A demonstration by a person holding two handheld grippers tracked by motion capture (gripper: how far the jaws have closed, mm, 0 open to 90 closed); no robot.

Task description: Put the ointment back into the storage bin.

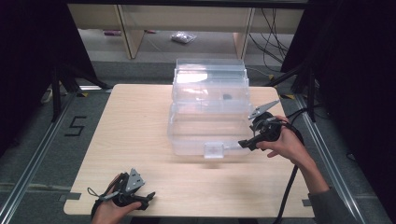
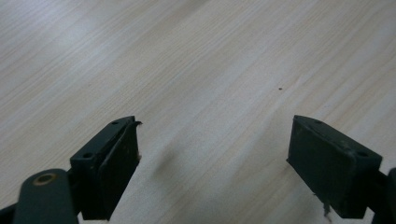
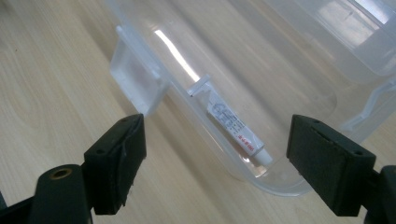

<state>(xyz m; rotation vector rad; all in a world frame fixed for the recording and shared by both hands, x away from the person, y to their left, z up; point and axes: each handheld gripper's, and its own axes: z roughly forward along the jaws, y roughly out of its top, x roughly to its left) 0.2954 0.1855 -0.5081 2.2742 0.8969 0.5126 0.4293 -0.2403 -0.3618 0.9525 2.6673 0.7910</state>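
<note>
A clear plastic box (image 1: 187,135) stands in the middle of the wooden table (image 1: 135,121), its lid (image 1: 210,74) swung up at the back. A small white syringe-like tube (image 3: 233,126) with a printed label lies inside the box (image 3: 289,70) against the front wall, near the latch tab (image 3: 135,79). My right gripper (image 3: 215,158) is open at the box's front right corner (image 1: 243,143), with nothing pressed between the pads; the box rim and the tube lie just beyond them. My left gripper (image 1: 148,198) rests near the table's front left edge, open over bare wood (image 2: 212,158).
A small dark item (image 1: 227,97) sits in the box towards the back. The front latch tab (image 1: 214,150) juts out over the table. Beyond the table are wooden furniture legs, a plastic bag (image 1: 183,37) on the floor and black cables (image 1: 273,42).
</note>
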